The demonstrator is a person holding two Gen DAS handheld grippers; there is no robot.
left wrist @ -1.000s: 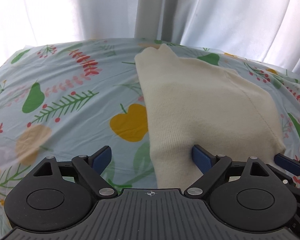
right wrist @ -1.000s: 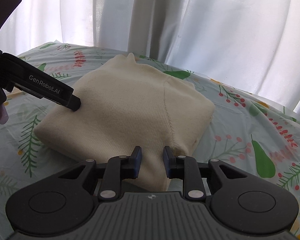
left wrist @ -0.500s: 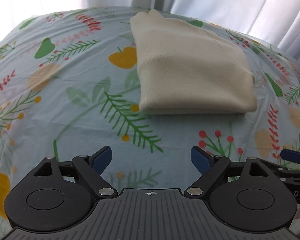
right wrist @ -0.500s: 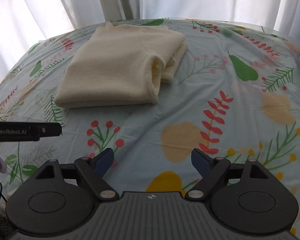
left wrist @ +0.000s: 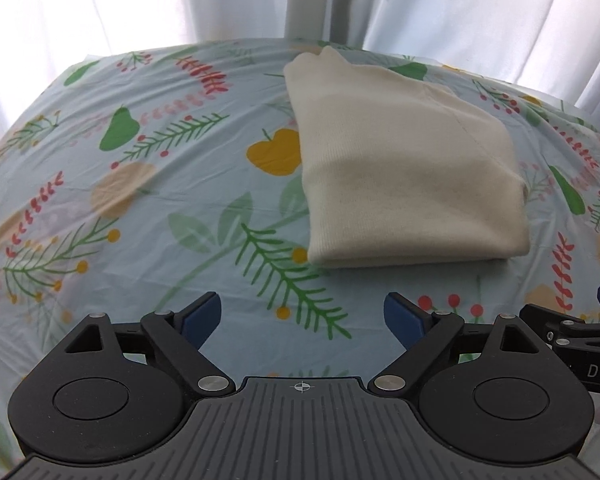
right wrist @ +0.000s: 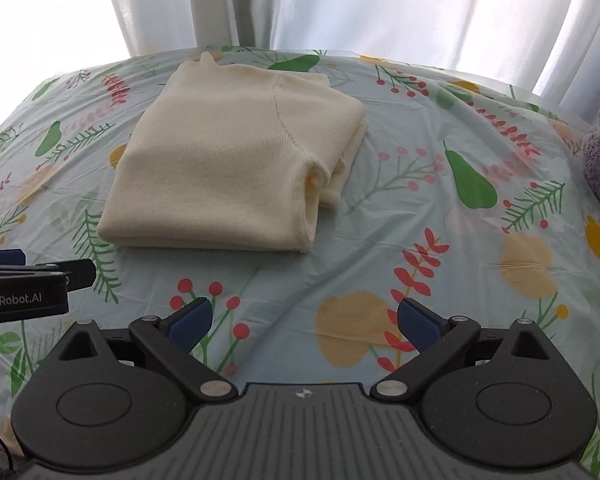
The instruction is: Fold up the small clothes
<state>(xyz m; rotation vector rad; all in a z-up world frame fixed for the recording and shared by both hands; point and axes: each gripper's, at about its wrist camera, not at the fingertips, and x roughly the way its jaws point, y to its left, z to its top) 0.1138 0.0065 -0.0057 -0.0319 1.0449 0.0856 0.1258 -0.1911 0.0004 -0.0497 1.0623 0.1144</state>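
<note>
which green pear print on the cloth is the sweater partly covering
The pear at the far edge, just behind the folded cream sweater, which hides its lower left part. The pear to the sweater's right and the small left one lie fully uncovered.

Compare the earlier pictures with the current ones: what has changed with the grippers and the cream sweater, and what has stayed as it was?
The right gripper let go of the cream sweater: its jaws have just been opening, nothing between them. Both grippers pulled back off the garment; the left gripper remained open. The sweater stayed folded on the printed cloth.
</note>
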